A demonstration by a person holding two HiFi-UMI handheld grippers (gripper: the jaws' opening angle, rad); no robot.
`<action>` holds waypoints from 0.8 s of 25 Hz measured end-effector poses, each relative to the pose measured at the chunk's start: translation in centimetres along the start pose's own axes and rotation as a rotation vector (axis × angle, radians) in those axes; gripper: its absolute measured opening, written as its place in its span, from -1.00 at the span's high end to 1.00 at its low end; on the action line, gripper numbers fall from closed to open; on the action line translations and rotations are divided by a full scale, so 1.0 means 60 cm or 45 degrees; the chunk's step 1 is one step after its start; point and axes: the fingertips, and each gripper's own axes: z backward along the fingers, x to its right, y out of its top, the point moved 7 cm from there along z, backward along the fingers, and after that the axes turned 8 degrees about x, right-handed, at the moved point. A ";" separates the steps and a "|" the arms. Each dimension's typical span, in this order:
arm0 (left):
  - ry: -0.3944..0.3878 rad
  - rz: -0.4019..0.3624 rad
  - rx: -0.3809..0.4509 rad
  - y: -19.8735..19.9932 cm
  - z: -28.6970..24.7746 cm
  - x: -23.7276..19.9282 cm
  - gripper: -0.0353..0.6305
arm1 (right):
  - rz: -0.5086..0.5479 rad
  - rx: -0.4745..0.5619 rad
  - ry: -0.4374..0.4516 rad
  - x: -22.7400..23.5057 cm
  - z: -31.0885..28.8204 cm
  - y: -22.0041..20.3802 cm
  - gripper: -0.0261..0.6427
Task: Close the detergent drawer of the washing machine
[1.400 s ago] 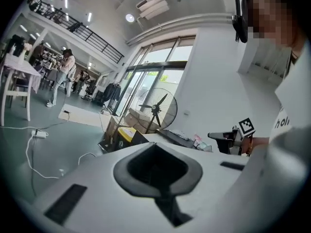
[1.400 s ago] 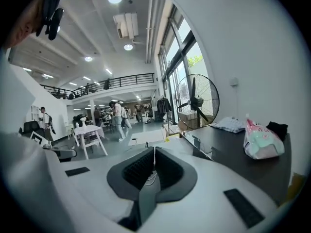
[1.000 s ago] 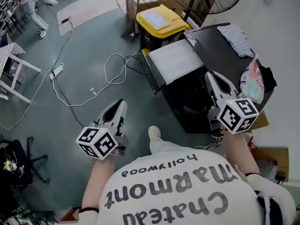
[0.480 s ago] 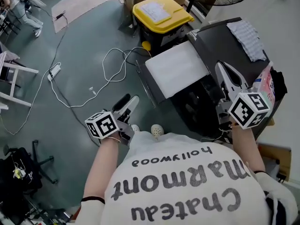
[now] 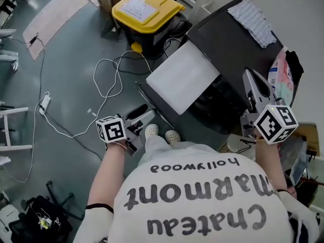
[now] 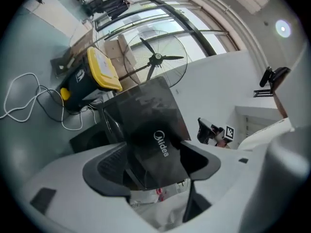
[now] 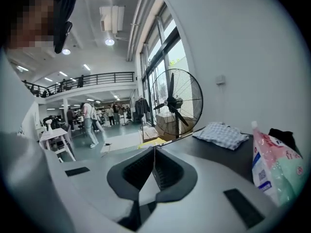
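The black washing machine (image 5: 238, 39) stands at the upper right of the head view, and a white flat panel (image 5: 182, 80) juts out from its front. My left gripper (image 5: 144, 114) hangs low over the floor just in front of that panel. Its jaws are opening and nothing is between them. In the left gripper view the jaws (image 6: 155, 160) frame a dark panel with the Midea logo (image 6: 163, 144), still some way off. My right gripper (image 5: 252, 76) is shut and empty over the machine's right side, and in its own view it (image 7: 154, 153) points across the dark top (image 7: 209, 149).
A yellow-lidded bin (image 5: 144, 9) stands beyond the machine, with white cables (image 5: 109, 80) looped on the floor. A checked cloth (image 5: 250, 19) and a pink bag (image 5: 278, 77) lie on the machine's top. A big fan (image 7: 171, 101) stands behind. The person's shoes (image 5: 162, 133) are near the left gripper.
My left gripper has dropped lower and swung towards the machine's front, and its jaws have gone from shut to wide apart. The right gripper has shifted along the machine's right side, still shut.
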 end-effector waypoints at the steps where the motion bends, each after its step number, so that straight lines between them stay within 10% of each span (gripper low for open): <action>1: -0.023 0.007 -0.044 0.003 -0.002 -0.003 -0.12 | 0.000 -0.001 -0.022 -0.003 0.002 0.002 0.83; 13: -0.262 0.117 -0.420 0.022 -0.038 -0.026 -0.11 | 0.057 -0.050 -0.199 -0.010 0.022 -0.009 0.83; 20: -0.365 -0.021 -0.646 0.038 -0.060 -0.021 -0.10 | -0.009 -0.063 -0.339 0.024 0.037 -0.017 0.83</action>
